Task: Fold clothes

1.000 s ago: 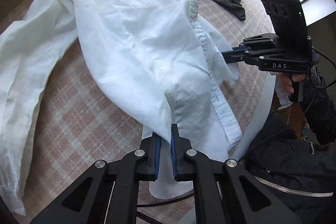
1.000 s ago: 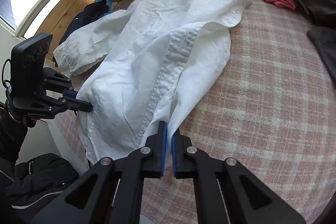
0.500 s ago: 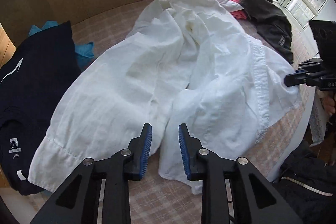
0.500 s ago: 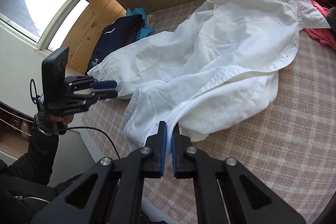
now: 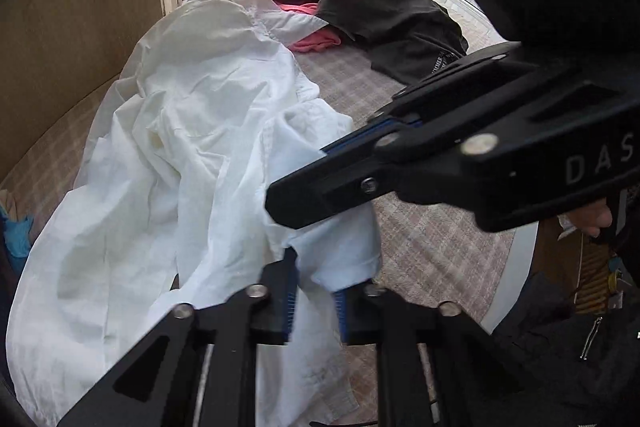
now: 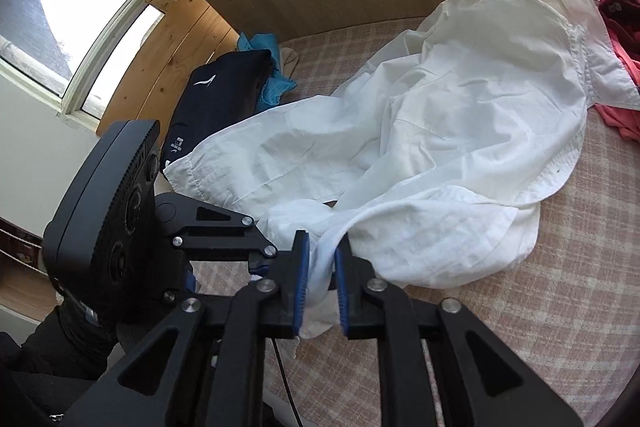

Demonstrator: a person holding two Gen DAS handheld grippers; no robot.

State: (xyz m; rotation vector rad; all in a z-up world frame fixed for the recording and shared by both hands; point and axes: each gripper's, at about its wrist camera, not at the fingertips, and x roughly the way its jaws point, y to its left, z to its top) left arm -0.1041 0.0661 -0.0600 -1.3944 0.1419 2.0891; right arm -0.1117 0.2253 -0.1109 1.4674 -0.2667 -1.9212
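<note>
1. Shirt (image 5: 192, 147), white and long-sleeved, lies crumpled along the plaid table (image 6: 560, 267), collar at the far end by the window, hem at the near edge.
2. Left gripper (image 5: 316, 267): jaws narrow, clamped on a bunch of hem cloth.
3. Right gripper (image 6: 320, 247): jaws opening, a fold of the same hem hanging loose between the pads, just beside the left tips.
4. Step, as I read it: gathering the hem corners into one grip, right letting go.
5. Next calls for the right to back clear without dragging cloth, then take a fresh edge.
6. Cloth is thin, creased, bunched in ridges; one sleeve trails toward the navy garment (image 6: 216, 99).
</note>
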